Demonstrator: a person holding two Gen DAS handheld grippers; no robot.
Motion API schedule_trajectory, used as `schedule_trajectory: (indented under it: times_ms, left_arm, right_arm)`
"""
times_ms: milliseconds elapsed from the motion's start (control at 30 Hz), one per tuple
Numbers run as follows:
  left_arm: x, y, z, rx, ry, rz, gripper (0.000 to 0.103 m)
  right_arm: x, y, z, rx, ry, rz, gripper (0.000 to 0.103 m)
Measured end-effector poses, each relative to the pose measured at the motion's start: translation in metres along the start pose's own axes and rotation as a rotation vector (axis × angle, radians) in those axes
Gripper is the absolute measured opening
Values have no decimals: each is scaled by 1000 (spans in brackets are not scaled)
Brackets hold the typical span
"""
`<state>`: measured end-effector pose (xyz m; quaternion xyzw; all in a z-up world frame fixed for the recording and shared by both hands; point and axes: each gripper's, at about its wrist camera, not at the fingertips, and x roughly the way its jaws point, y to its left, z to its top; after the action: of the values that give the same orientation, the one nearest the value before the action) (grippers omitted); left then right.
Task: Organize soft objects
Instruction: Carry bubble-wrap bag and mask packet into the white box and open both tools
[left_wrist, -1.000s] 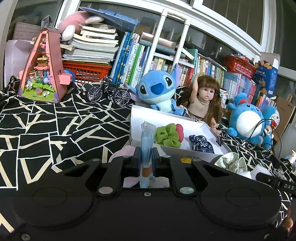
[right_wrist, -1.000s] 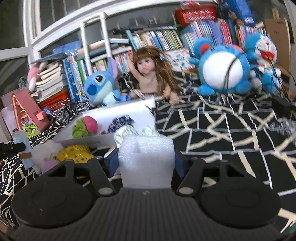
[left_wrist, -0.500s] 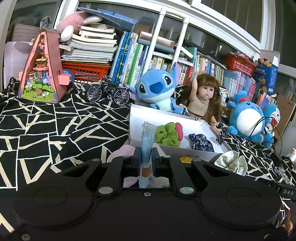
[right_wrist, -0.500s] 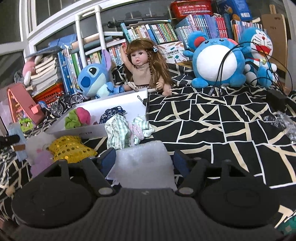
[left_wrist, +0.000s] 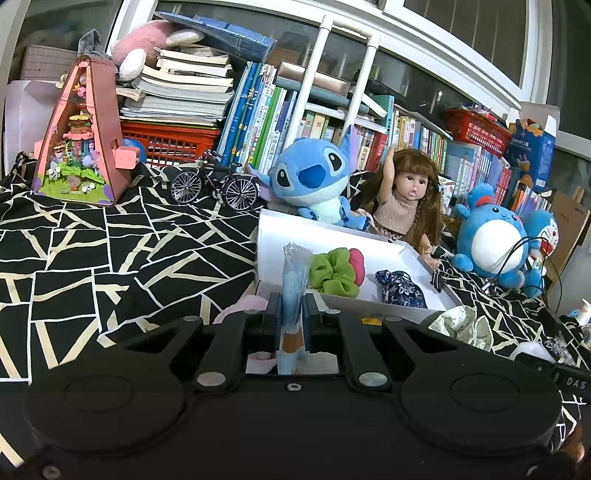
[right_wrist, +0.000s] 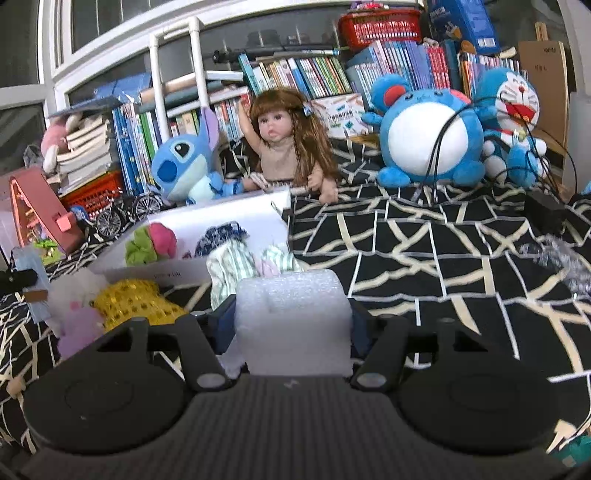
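My left gripper (left_wrist: 293, 306) is shut on a thin light-blue packet (left_wrist: 295, 273) that sticks up just in front of the white box (left_wrist: 280, 229). In the box lie a green scrunchie (left_wrist: 332, 275), a pink one (left_wrist: 357, 260) and a navy one (left_wrist: 400, 291). My right gripper (right_wrist: 292, 319) holds a white foam block (right_wrist: 295, 295); its jaws are closing and the blue pads press on the block's sides. A green-striped cloth (right_wrist: 231, 266) lies just ahead of it by the box (right_wrist: 229, 214). To its left lie a yellow sequin piece (right_wrist: 133, 299) and a pale pink soft item (right_wrist: 74, 317).
Behind the box sit a Stitch plush (left_wrist: 310, 181), a doll (left_wrist: 406, 199), a round blue plush (right_wrist: 428, 136) and a Doraemon plush (right_wrist: 513, 110) with black cables over them. A toy bicycle (left_wrist: 214, 182), a pink triangular house (left_wrist: 81, 136) and book stacks line the back.
The foam block lay loose between wider right jaws half a second ago; now the jaws are on it again. The right view has shifted slightly. The left gripper has not moved.
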<state>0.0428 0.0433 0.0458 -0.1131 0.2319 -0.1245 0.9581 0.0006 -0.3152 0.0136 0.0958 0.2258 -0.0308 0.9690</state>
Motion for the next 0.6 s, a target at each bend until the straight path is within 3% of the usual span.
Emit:
schedule_trajectory:
  times_ms: [600]
  left_arm:
    - [42,-2,63,-58,14,-91,10]
  right_arm:
    - [33,25,75,-37,-46,97,64]
